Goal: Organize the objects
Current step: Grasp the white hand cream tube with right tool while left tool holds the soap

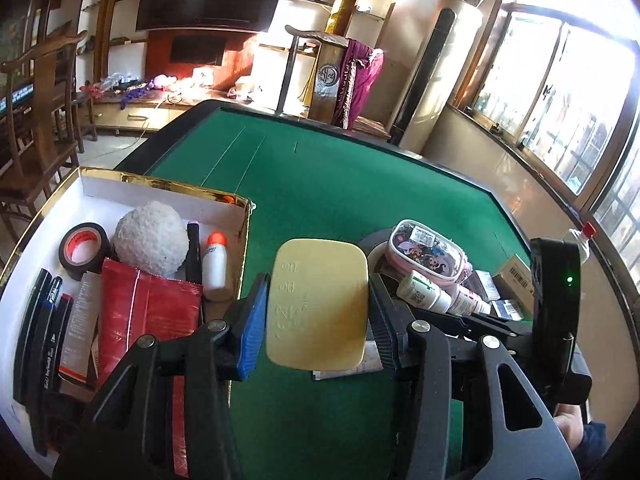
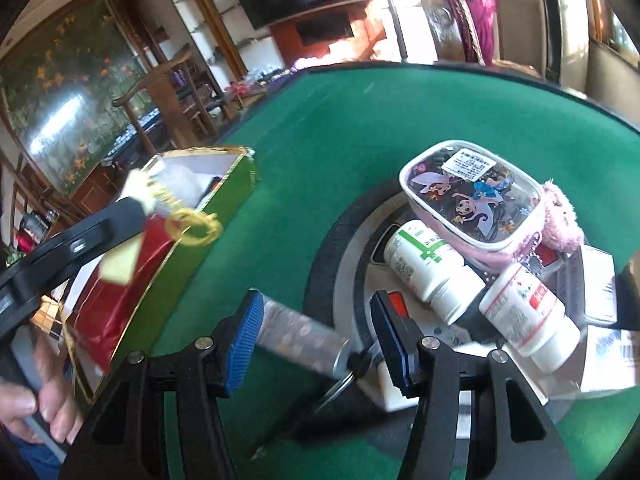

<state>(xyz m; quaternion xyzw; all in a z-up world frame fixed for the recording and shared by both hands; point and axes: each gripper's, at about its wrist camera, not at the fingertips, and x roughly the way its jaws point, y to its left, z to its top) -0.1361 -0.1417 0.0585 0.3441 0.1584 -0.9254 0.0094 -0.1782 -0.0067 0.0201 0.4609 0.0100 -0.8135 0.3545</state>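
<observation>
Green table [image 1: 340,184]: box [image 1: 160,190] of clutter

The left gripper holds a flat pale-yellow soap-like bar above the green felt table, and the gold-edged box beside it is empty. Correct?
Not quite. The left gripper does hold the pale-yellow bar above the green felt table, but the left wrist view shows the gold-edged box holding tape, markers and more.

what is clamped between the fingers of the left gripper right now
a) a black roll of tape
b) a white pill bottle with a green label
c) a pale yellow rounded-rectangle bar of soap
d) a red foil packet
c: in the left wrist view the pale yellow rounded-rectangle bar of soap sits between the left gripper pads, above the green felt table, while the tape, packet and bottles lie elsewhere.
</observation>
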